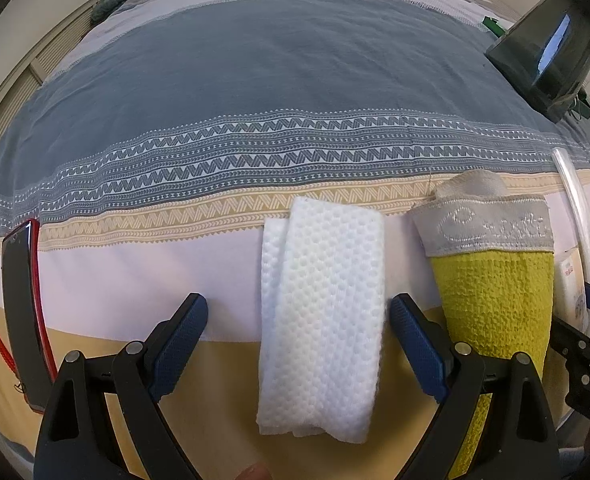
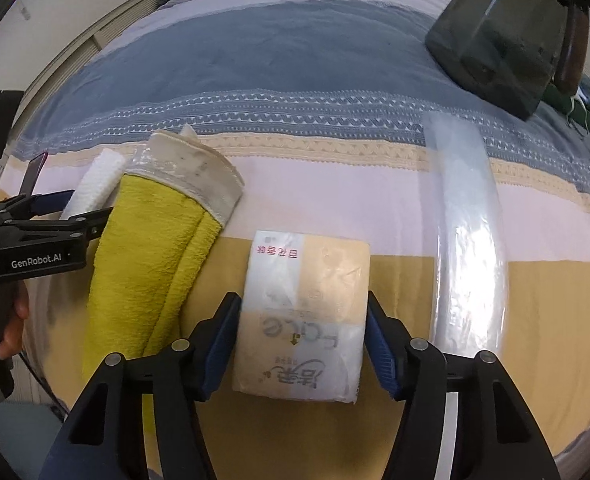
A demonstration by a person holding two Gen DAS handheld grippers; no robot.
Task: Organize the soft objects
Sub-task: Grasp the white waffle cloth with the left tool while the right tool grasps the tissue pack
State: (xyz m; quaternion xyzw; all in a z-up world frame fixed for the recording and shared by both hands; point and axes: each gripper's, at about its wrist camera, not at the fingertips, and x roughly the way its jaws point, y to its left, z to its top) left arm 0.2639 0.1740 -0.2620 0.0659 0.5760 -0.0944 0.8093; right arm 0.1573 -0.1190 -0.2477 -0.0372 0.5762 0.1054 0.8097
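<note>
So the tissue pack (image 2: 301, 316) sat on the yellow stripe of the bedspread (image 1: 255, 80), right between my right gripper (image 2: 303, 344) pads, which looked to be touching its sides or nearly so, can't say for sure. Just left of it lay the yellow towel (image 2: 151, 264), then the folded white cloth (image 1: 323, 320) with my left gripper (image 1: 297, 344) spread wide around it, not touching. A rolled clear plastic bag (image 2: 467, 232) lay to the right, a red phone (image 1: 23, 312) at far left.
</note>
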